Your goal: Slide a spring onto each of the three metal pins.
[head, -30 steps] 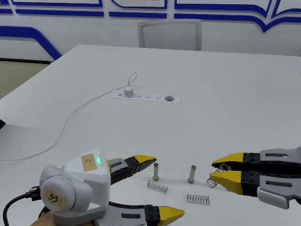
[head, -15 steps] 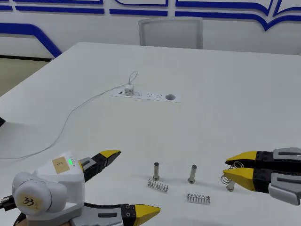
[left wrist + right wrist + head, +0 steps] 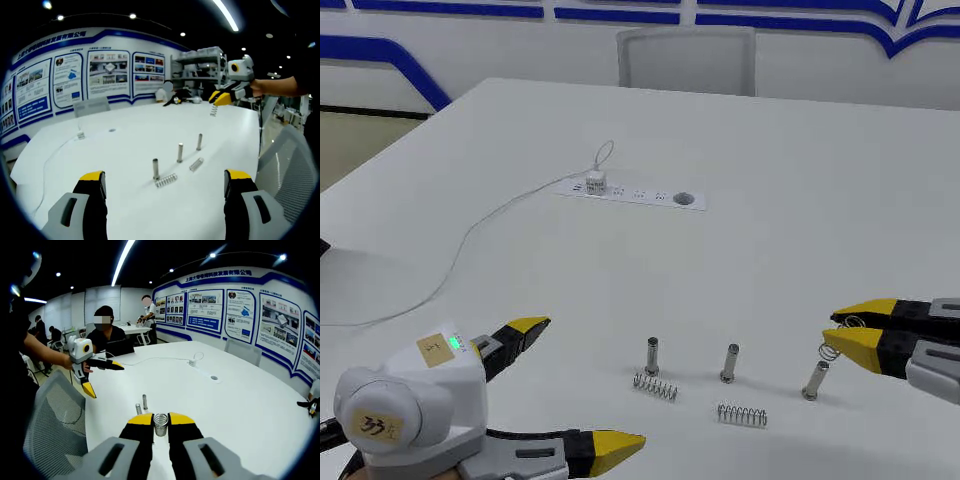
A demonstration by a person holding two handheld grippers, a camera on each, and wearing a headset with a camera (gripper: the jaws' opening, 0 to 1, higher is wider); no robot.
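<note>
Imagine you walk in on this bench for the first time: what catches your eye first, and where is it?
The right gripper, at the right edge of the head view, is shut on a spring close to the top of the rightmost pin. Three metal pins stand in a row on the white table, with two loose springs lying in front of them; the left gripper hangs open at lower left.

The left gripper (image 3: 575, 385) sits left of the pins (image 3: 729, 362), its jaws spread wide and pointing toward them. The right gripper (image 3: 840, 330) hovers right of the pins, tips aimed left, jaws pinched on a spring (image 3: 830, 350).
</note>
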